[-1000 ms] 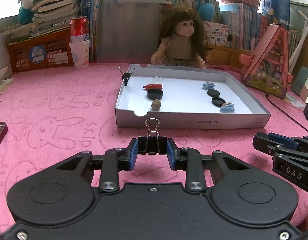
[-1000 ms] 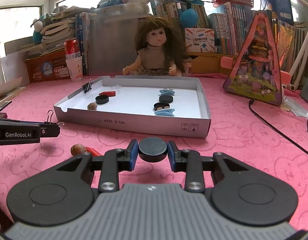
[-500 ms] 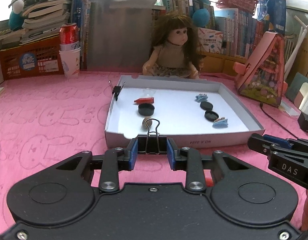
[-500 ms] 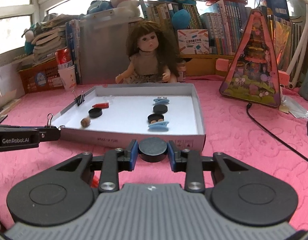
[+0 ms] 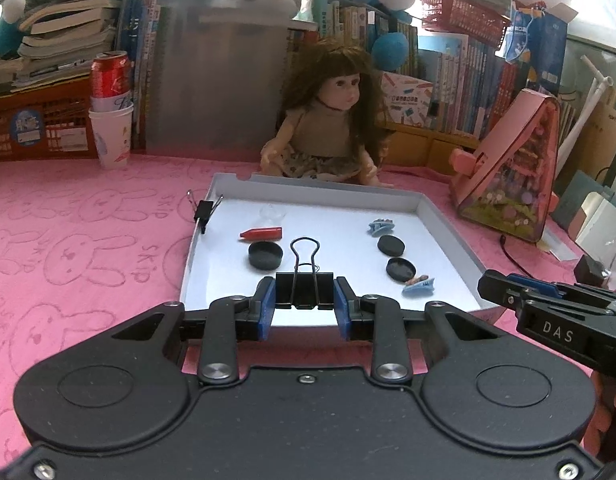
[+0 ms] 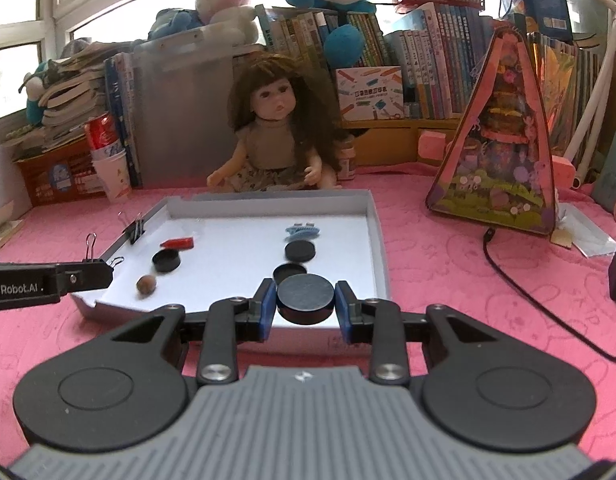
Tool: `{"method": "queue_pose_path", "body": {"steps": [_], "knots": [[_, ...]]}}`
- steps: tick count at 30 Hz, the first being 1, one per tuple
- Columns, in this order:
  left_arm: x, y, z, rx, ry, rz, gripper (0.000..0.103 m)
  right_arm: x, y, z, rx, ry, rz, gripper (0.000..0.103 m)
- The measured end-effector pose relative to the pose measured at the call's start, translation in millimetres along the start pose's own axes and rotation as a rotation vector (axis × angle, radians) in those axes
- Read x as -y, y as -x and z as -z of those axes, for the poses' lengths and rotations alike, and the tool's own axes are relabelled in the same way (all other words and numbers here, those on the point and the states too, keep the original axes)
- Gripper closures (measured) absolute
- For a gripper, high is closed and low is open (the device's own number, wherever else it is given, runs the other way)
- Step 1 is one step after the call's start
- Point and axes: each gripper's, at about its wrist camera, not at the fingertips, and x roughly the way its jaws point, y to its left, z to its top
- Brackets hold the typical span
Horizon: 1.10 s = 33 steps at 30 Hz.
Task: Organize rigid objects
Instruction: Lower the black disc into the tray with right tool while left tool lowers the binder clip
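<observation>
- My left gripper (image 5: 304, 306) is clamped on a black binder clip (image 5: 304, 286), its blue pads pressing the clip's two sides and its wire handles standing upright above the fingers.
- I hold that clip over the near edge of the white tray (image 5: 447, 216), toward the tray's left half.
- My right gripper (image 6: 306, 305) is closed around a black round cap (image 6: 306, 298), held flat side up between its blue pads.
- That cap sits over the tray's near wall, toward the right half, just in front of an open black lid (image 6: 288, 271) lying in the tray.
- In the tray's right half, running from the far wall toward me: a blue hair clip (image 6: 302, 231), a black disc (image 6: 300, 250), then the open black lid. From the left wrist view a second blue hair clip (image 5: 418, 284) lies nearest the tray's front.
- In the tray's left half: a red crayon-like piece (image 5: 261, 234), a black cap (image 5: 265, 255) just in front of it, and a small brown nut (image 6: 146, 284) near the front wall.
- Another binder clip (image 5: 204, 211) is clipped onto the tray's left wall.
- A doll (image 5: 331, 120) sits just behind the tray's far wall, on the pink cloth (image 5: 80, 240) that the tray rests on.
</observation>
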Motion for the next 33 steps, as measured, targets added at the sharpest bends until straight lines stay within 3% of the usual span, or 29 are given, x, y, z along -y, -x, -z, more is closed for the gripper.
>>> {"method": "queue_pose_path", "body": {"steps": [15,25,33], "knots": [[9,-45,-7,-0.077,0.002,0.016,0.074,9,-27,-15,-0.045,0.001,0.042,0.067],[10,-80,-12,-0.154,0.003,0.018,0.074,27,-67,-41,-0.208,-0.092,0.020,0.067],[9,-99,-16,-0.177,-0.001,0.027,0.074,28,-92,-46,-0.266,-0.095,0.043,0.067]]}}
